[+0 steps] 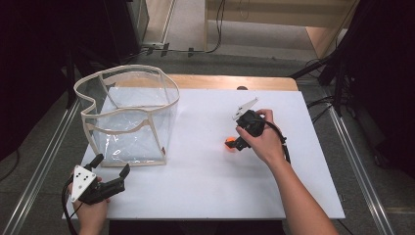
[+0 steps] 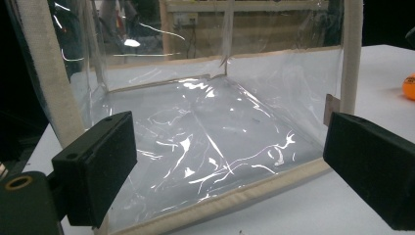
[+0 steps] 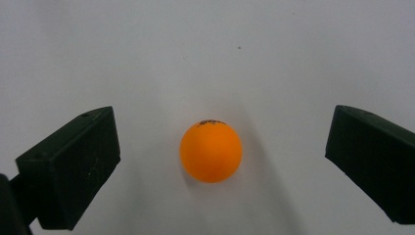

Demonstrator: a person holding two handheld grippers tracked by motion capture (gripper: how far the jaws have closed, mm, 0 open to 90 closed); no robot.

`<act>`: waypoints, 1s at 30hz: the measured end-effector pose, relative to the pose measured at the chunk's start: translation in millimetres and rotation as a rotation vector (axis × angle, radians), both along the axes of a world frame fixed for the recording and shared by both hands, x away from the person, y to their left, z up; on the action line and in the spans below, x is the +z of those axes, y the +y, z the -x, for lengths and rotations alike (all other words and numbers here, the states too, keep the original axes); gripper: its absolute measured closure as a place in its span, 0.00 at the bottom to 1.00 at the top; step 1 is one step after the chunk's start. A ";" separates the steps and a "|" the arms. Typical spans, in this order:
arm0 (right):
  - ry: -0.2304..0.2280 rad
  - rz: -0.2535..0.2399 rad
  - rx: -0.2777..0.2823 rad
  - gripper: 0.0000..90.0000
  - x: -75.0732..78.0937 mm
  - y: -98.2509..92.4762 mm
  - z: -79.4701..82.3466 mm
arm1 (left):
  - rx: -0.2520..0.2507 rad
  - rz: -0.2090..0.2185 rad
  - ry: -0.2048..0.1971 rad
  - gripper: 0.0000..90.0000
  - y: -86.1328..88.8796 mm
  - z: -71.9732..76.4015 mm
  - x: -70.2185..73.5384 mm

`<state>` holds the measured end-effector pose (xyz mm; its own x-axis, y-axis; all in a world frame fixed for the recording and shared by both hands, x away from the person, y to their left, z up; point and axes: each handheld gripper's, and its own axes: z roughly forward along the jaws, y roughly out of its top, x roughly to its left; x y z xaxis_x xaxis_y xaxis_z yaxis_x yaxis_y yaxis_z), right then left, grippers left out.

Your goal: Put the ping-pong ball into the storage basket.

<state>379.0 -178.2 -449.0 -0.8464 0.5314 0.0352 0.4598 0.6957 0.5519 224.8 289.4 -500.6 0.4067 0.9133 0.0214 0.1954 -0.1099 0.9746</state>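
the right gripper hangs over the orange ball, jaws spread wide with the ball lying between them on the white table, touching neither. the ball is round and light (likely a ping-pong ball), so an off-centre squeeze could flick it away across the table. the left gripper, jaws also apart and holding nothing, waits just beside the clear bag; its floppy walls could sag if nudged.

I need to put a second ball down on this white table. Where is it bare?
Bare: the white table between the clear bag and the orange ball, and the near edge between both hands. Crowded: around the ball under the right claw, and beside the left claw at the bag.
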 end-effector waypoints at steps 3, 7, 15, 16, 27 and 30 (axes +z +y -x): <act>0.023 0.035 0.013 0.06 -4.3 3.6 -1.7 | 0.001 -0.001 0.000 0.07 0.2 -0.1 0.1; 0.049 0.062 0.020 0.06 -7.7 7.3 -2.8 | 0.001 -0.001 0.001 0.07 0.3 -0.1 0.1; 0.097 0.100 0.026 0.29 -12.8 9.2 -5.0 | -0.001 0.001 0.002 0.07 0.3 0.0 0.1; 0.097 0.100 0.026 0.29 -12.8 9.2 -5.0 | -0.001 0.001 0.002 0.07 0.3 0.0 0.1; 0.121 0.173 0.023 0.39 -22.8 17.4 -6.8 | -0.001 0.002 0.005 0.07 0.6 -0.1 0.2; 0.143 0.193 0.003 0.48 -27.1 20.5 -8.7 | -0.002 0.003 0.004 0.07 0.6 -0.1 0.2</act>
